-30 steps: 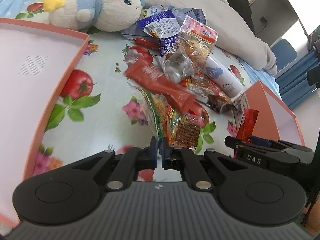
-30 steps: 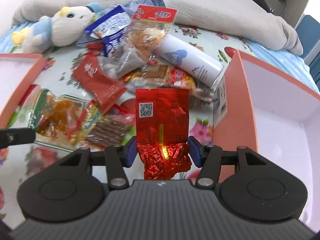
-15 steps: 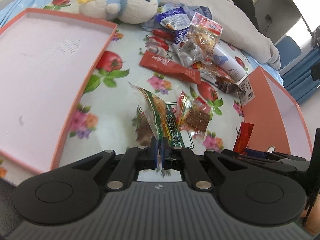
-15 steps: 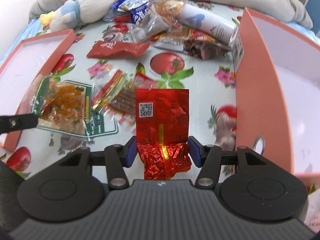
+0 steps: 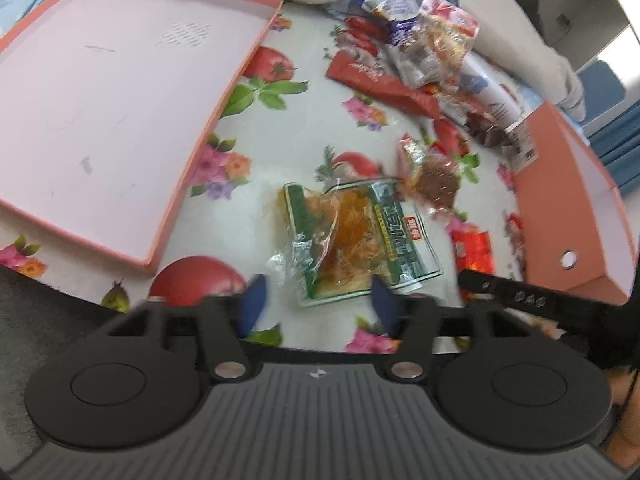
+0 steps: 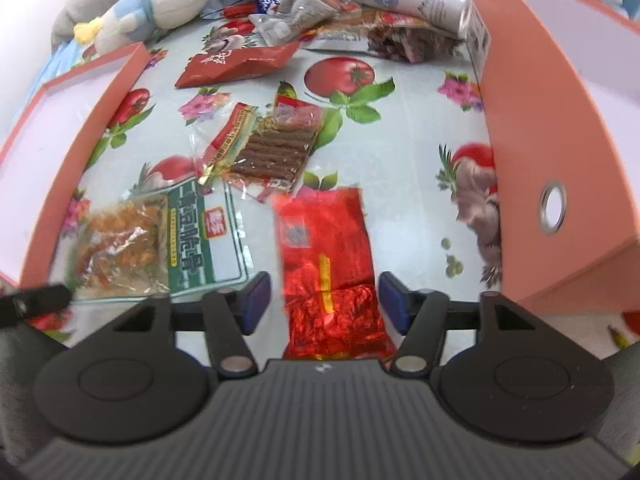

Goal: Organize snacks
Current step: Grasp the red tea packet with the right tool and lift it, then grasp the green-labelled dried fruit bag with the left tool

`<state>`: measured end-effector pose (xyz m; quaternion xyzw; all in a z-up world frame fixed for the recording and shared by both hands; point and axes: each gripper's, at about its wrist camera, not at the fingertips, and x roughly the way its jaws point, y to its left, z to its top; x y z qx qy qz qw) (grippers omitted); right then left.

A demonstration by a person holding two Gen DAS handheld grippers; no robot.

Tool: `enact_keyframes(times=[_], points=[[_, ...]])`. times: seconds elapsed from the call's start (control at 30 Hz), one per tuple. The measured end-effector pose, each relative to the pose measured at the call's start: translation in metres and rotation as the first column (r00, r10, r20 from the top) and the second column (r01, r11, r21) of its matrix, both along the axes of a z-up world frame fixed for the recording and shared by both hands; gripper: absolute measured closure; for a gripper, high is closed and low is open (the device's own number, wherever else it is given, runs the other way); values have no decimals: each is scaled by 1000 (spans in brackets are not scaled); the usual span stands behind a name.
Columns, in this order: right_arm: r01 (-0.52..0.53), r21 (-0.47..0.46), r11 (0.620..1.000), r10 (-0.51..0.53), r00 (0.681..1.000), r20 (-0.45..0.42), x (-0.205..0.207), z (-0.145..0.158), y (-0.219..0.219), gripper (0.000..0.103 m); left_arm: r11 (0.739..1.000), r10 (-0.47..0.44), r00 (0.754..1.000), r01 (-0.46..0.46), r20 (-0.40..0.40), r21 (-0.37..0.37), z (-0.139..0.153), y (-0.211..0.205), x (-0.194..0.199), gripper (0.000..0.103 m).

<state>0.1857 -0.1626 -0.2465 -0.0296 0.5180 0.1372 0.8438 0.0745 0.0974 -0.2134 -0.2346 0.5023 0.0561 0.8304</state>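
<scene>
Everything sits on a bed with a white bedsheet printed with tomatoes and flowers (image 5: 288, 152). A rumpled grey blanket (image 5: 560, 76) lies behind, then a grey cabinet (image 5: 576, 4), a blue chair (image 5: 602, 84), and bright daylight.

Both views are bright with even daylight. In the left view a window (image 5: 624, 8) at the upper right burns out to white. Shadows on the flowered sheet (image 5: 304, 152) are faint and soft. The fisheye lens bows straight edges: the pink tray (image 5: 224, 92) curves, and corners darken. Motion blur smears the red foil packet (image 6: 324, 236) and the blue claw pads (image 5: 254, 300). Plastic wrappers throw small glints.
</scene>
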Motion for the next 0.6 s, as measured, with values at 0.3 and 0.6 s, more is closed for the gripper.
enact_keyframes(times=[0.3, 0.6], points=[[-18, -21, 1000, 18, 999, 34, -3, -6, 0, 23, 998, -40, 999, 40, -4, 48, -8, -7, 22, 20], [-74, -72, 995, 80, 993, 86, -4, -12, 3, 24, 990, -51, 999, 53, -16, 129, -28, -18, 43, 20]])
